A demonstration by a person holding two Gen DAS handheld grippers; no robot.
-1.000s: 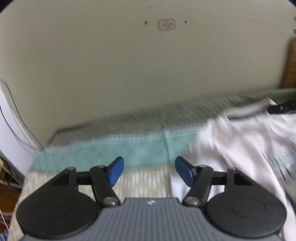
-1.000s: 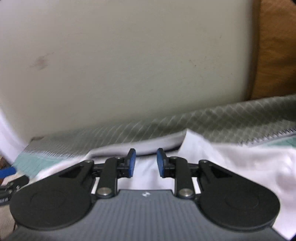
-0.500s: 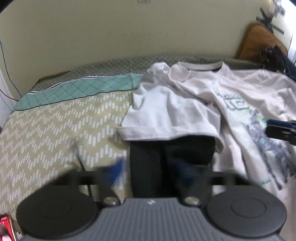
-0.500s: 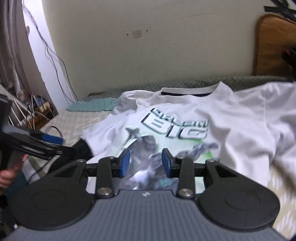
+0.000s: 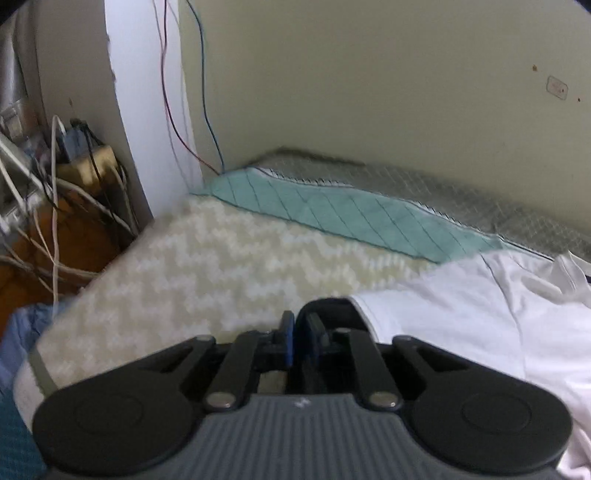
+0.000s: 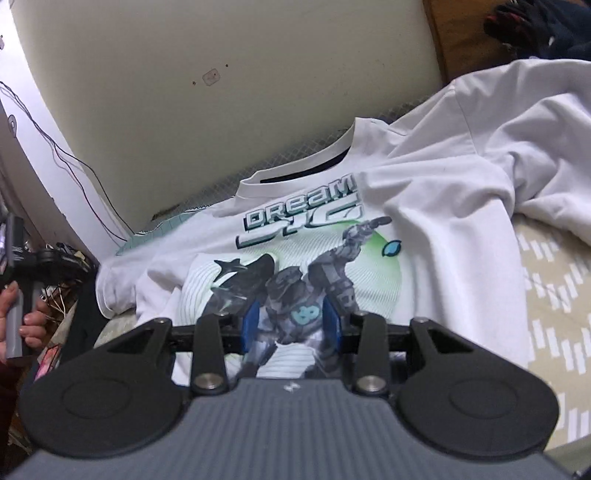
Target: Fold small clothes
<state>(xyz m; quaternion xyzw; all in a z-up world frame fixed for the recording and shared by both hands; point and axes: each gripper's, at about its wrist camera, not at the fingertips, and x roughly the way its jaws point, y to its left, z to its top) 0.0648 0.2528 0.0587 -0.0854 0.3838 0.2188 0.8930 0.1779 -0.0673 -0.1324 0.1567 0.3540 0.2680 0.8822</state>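
Note:
A white T-shirt (image 6: 424,221) with a "DREAM BIG" print lies spread face up on the patterned bedspread (image 6: 554,295), collar toward the wall. My right gripper (image 6: 291,325) hovers open over the lower part of the print, its blue pads apart and the cloth lying flat between them. In the left wrist view the T-shirt's sleeve (image 5: 461,314) lies at the right. My left gripper (image 5: 297,339) is shut at the sleeve's hem, with a fold of black cloth (image 5: 328,310) caught between its pads. That black cloth (image 6: 86,317) hangs at the bed's left edge in the right wrist view.
A person's hand (image 6: 26,325) holds the left gripper's handle at far left. Cables and boxes (image 5: 55,184) crowd the floor beside a white pillar (image 5: 147,110). Cream wall runs behind the bed. A brown board (image 6: 461,37) and dark clothes (image 6: 535,22) sit at top right.
The left gripper closed on the black cloth under the sleeve and swung left toward the bed's corner. The right gripper drew back from the collar to the print, its jaws a little wider.

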